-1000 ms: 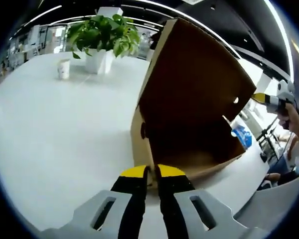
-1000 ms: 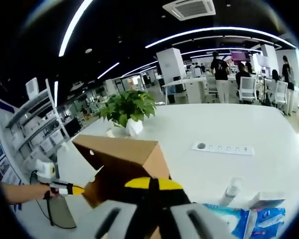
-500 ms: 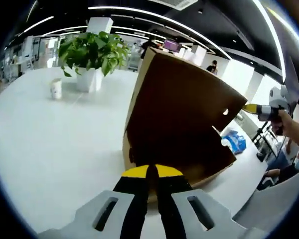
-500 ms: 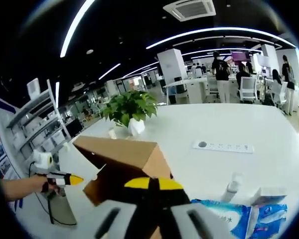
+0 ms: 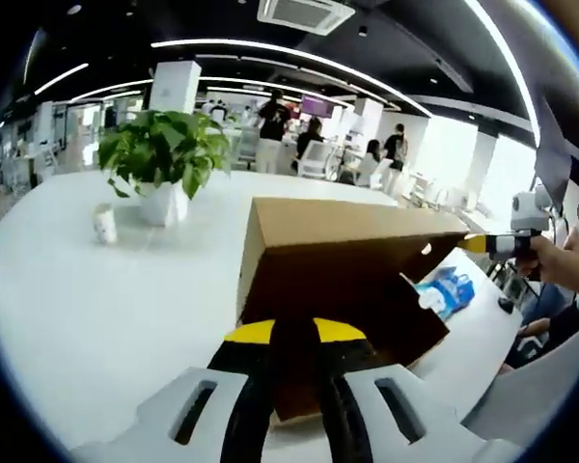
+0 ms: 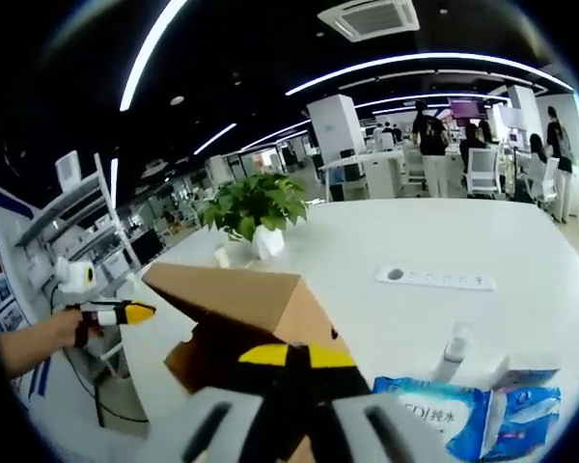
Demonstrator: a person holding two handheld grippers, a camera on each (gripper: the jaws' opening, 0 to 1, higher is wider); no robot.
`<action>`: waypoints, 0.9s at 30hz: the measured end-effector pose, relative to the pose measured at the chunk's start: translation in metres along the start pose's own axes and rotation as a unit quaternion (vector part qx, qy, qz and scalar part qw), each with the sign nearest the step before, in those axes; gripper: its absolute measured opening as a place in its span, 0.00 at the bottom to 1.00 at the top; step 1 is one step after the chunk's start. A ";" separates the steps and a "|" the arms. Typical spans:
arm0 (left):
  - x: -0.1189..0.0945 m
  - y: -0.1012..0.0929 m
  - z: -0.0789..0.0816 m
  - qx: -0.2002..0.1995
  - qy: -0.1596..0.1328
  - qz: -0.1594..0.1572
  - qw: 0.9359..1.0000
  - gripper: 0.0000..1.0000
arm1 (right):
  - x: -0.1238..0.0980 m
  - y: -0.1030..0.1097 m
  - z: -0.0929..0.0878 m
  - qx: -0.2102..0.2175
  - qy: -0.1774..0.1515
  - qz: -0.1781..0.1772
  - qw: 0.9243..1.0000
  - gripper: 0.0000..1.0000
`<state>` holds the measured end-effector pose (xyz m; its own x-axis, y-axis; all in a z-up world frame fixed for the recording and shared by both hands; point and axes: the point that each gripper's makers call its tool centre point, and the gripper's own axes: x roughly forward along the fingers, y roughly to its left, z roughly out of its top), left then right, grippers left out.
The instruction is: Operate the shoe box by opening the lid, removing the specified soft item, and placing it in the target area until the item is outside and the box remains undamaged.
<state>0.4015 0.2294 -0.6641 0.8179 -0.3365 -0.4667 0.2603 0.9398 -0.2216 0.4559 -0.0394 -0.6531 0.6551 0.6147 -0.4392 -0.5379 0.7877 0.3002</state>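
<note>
Presently, left gripper view: the left hand-held gripper (image 5: pixel 294 338), black jaws with yellow tips, has its jaws closed on the near edge of the brown cardboard shoe box (image 5: pixel 343 280). The box sits on the white counter (image 5: pixel 96 309), its brown lid (image 5: pixel 357 220) lying roughly level over the dark interior. Beyond the box, to its left, stands a green leafy plant in a white pot (image 5: pixel 162 159), with a small white cup (image 5: pixel 104 224) beside it. Right of the box lies a blue wet-wipe packet (image 5: pixel 444 289). The right hand-held gripper (image 5: pixel 478 244) shows at the box's far right corner; I cannot tell from here whether it touches the lid.

Right gripper view: the right hand-held gripper (image 6: pixel 289 355) has its jaws together; whether they pinch the box (image 6: pixel 236 313) I cannot tell. The left hand-held gripper (image 6: pixel 125 313) appears left of the box, held by a hand. Right of the box lie the blue packet (image 6: pixel 463 420), a white spray bottle (image 6: pixel 452 349) and a white power strip (image 6: pixel 434 280). The plant (image 6: pixel 254 207) stands behind the box.
</note>
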 end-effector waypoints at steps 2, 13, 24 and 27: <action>0.000 0.002 0.003 0.001 0.000 0.003 1.000 0.14 | 0.000 0.000 -0.002 0.002 0.001 0.000 1.000 0.00; -0.001 0.010 0.000 0.002 0.004 0.018 1.000 0.15 | -0.003 0.004 -0.014 0.000 0.007 0.003 1.000 0.01; -0.002 0.009 -0.006 -0.004 0.009 0.016 1.000 0.16 | -0.007 0.007 -0.028 -0.012 0.015 0.008 1.000 0.02; -0.002 0.008 -0.010 -0.004 0.012 0.016 1.000 0.16 | -0.007 0.007 -0.032 -0.016 0.017 0.010 1.000 0.02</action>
<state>0.3971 0.2370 -0.6732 0.8126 -0.3086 -0.4944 0.2309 0.9494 -0.2131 0.4302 -0.0398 -0.6753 0.6265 0.6279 -0.4618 -0.5672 0.7736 0.2825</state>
